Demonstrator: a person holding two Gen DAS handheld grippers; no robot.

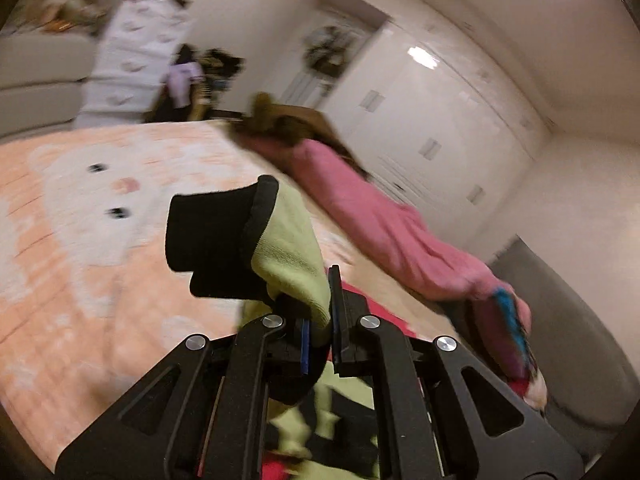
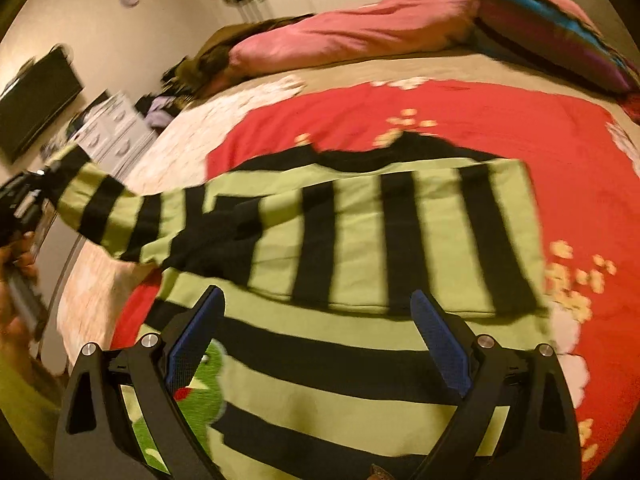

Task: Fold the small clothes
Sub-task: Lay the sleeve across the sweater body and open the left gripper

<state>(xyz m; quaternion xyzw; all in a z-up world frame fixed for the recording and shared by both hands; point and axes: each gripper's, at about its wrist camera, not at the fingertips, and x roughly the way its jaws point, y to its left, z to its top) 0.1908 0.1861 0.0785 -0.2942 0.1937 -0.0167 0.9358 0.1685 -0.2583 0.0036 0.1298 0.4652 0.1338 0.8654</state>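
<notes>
Across the middle of the bed (image 2: 400,64), on a red blanket with little flowers (image 2: 500,140), lies a small green-and-black striped sweater (image 2: 360,240). Its body is spread flat, and one sleeve is already laid over the chest so its stripes run crosswise to the body's. There's a green frog patch (image 2: 204,384) near the bottom hem, partly behind the right gripper's finger.

The other sleeve is lifted off toward the left edge of the bed, pulled out pretty taut. The left gripper (image 1: 322,332) has its jaws pressed together on the cuff of that sleeve (image 1: 256,240), so the black-and-green cuff sticks up right above the fingers in the left wrist view. From the right wrist view you can see that gripper at the far left with the person's hand (image 2: 20,256) around its handle.

The right gripper (image 2: 316,340) hangs over the lower part of the sweater with its blue-padded fingers (image 2: 440,344) spread wide, nothing between them, not gripping the fabric.

Along the far edge of the bed sit a pink pillow (image 2: 360,36) and a striped multicolour cushion (image 2: 560,36). The peach bedspread (image 1: 100,240) with a white cartoon face covers the left side. Everything's a bit motion-blurred.
</notes>
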